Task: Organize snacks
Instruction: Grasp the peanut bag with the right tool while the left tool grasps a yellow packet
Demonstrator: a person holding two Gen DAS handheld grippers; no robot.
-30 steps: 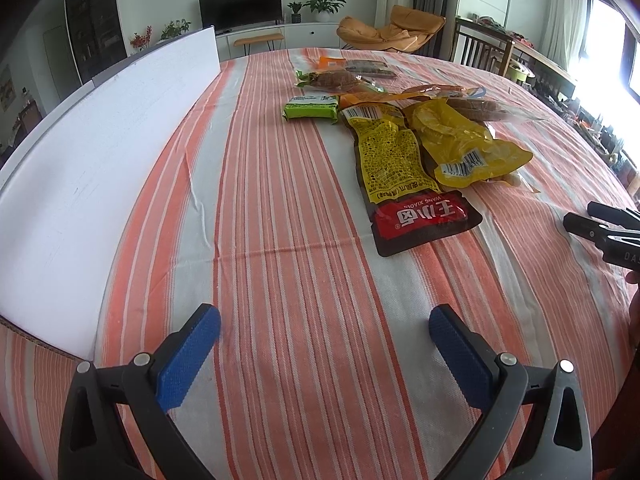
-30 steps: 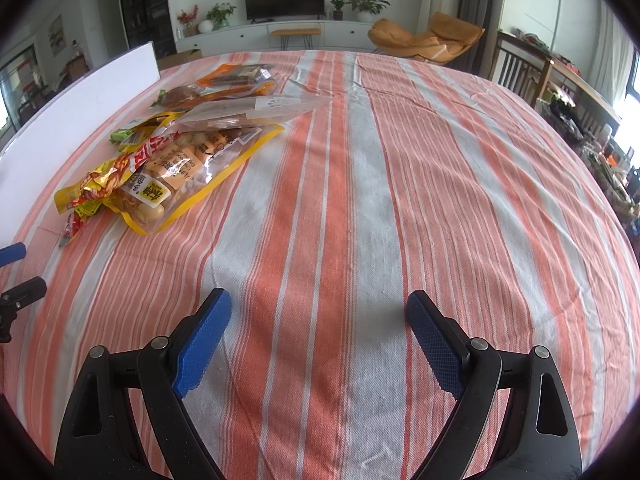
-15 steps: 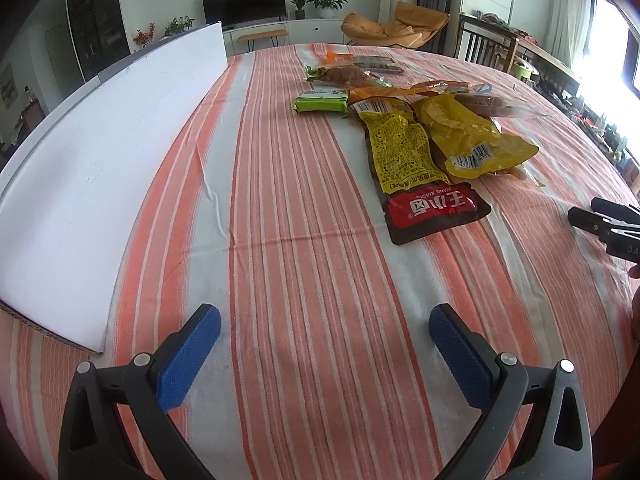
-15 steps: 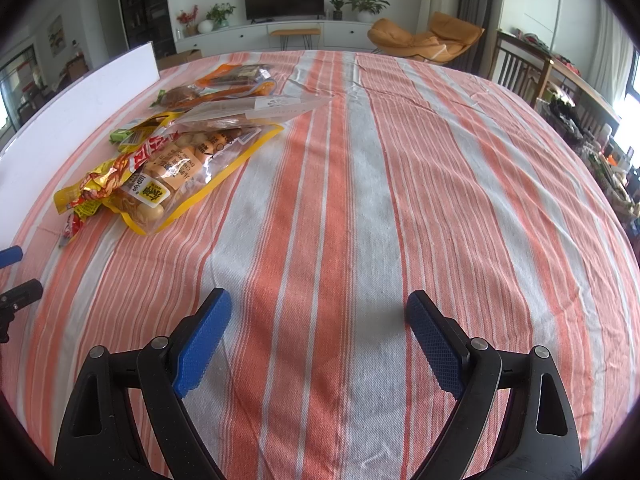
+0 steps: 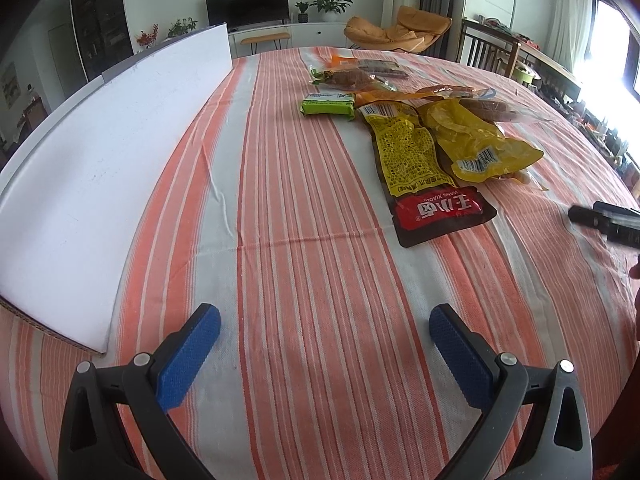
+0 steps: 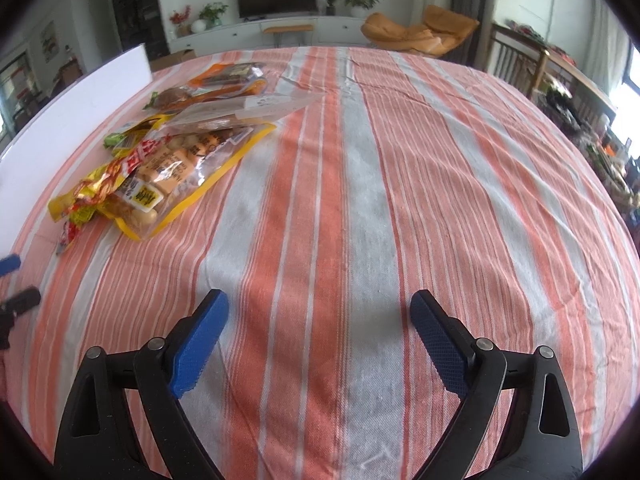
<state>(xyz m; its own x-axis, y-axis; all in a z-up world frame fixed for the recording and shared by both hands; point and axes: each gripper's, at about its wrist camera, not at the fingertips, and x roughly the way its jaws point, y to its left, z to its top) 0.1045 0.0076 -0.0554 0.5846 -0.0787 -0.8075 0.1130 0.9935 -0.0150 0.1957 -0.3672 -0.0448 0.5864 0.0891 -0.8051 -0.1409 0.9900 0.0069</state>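
Several snack packets lie in a loose pile on the striped tablecloth. In the left wrist view I see a yellow-and-red pouch, a yellow bag and a green bar. My left gripper is open and empty, well short of them. In the right wrist view the pile is at the upper left, with a clear yellow-edged bag of wrapped snacks in front. My right gripper is open and empty over bare cloth. Its fingers show at the left view's right edge.
A large white board lies along the table's left side. Chairs and a sideboard stand beyond the far edge. The left gripper's fingertips show at the right view's left edge.
The left gripper has moved forward and a little right, so the snacks sit nearer and more central. The right gripper has shifted slightly; the pile now looks closer. Both stay open.
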